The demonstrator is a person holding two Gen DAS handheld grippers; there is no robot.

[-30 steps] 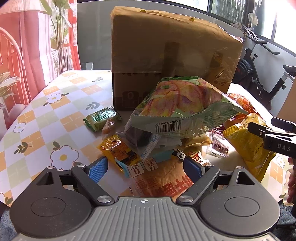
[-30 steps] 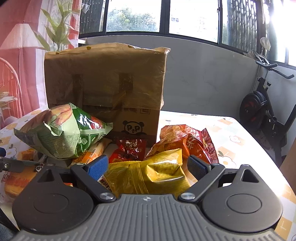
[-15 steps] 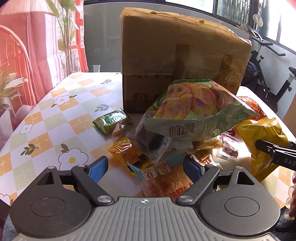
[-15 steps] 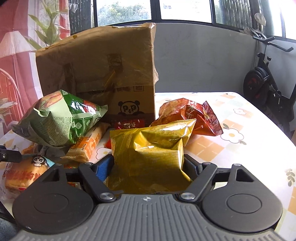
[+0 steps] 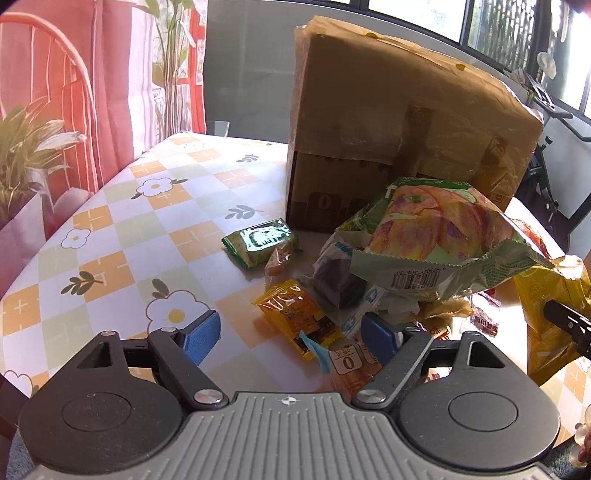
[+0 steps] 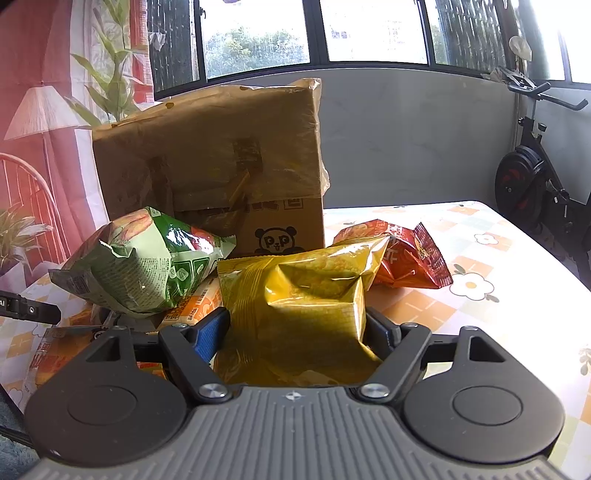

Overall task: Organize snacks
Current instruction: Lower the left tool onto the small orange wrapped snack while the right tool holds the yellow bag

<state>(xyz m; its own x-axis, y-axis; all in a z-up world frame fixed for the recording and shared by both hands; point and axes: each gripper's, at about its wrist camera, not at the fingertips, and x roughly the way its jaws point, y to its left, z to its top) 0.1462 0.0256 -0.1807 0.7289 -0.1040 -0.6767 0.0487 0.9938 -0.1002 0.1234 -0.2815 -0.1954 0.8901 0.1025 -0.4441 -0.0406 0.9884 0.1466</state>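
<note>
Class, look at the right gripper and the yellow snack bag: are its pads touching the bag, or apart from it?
Touching. The right wrist view shows the right gripper with both pads pressed against the yellow snack bag, no gap on either side.

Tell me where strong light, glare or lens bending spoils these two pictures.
Right wrist view: the windows are blown out white, and sun glares off the yellow chip bag. Left wrist view: the small green packet shines white, and the cardboard box bows from fisheye bending.

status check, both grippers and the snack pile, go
Right gripper shut on yellow chip bag. Left gripper open over small orange packet, jaws just closing in. Green chip bag crowds the pile.
</note>
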